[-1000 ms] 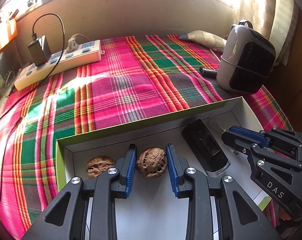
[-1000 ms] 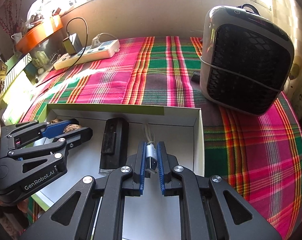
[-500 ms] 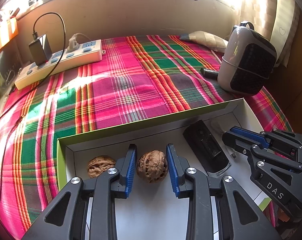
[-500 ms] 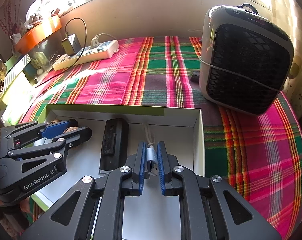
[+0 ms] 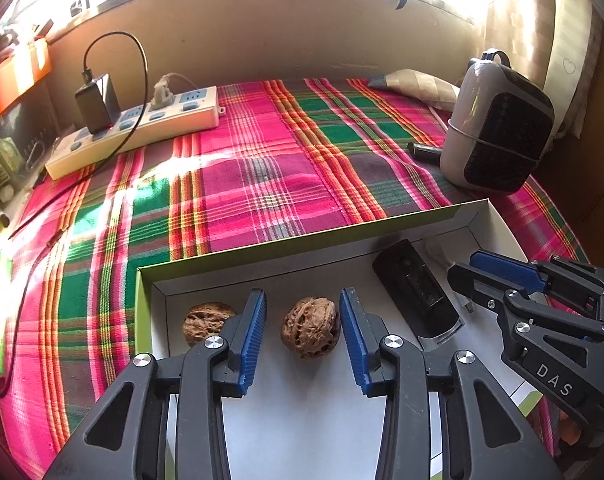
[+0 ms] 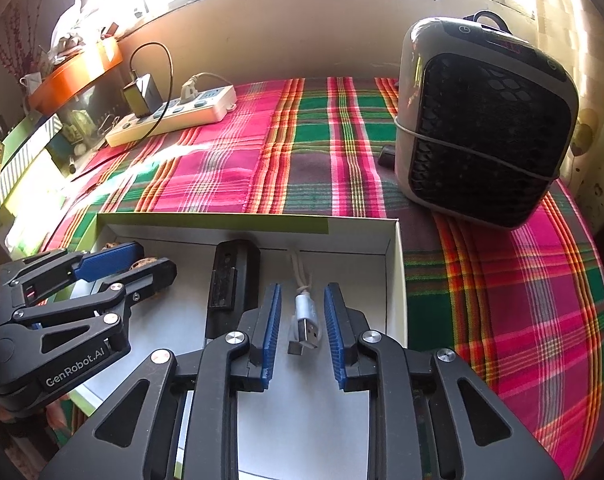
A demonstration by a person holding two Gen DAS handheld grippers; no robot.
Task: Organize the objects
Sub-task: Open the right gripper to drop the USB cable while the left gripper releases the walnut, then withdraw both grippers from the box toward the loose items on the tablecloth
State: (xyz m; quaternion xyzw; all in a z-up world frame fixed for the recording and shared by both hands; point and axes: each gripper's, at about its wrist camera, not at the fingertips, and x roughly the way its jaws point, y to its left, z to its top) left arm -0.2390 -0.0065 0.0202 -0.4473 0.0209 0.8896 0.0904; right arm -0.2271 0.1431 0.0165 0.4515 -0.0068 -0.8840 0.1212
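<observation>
Opening over the white box (image 5: 498, 216) to leave things inside: left gripper (image 5: 302, 332) spreading clear of a walnut (image 5: 310, 333) resting on the floor, right gripper (image 6: 299, 326) parting around a cable plug (image 6: 304, 330) lying loose, neither gripped.

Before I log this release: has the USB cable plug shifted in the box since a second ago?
Yes. The USB cable plug now lies flat on the box floor, free between the right gripper pads, whose jaws are opening; earlier it was clamped.
</observation>
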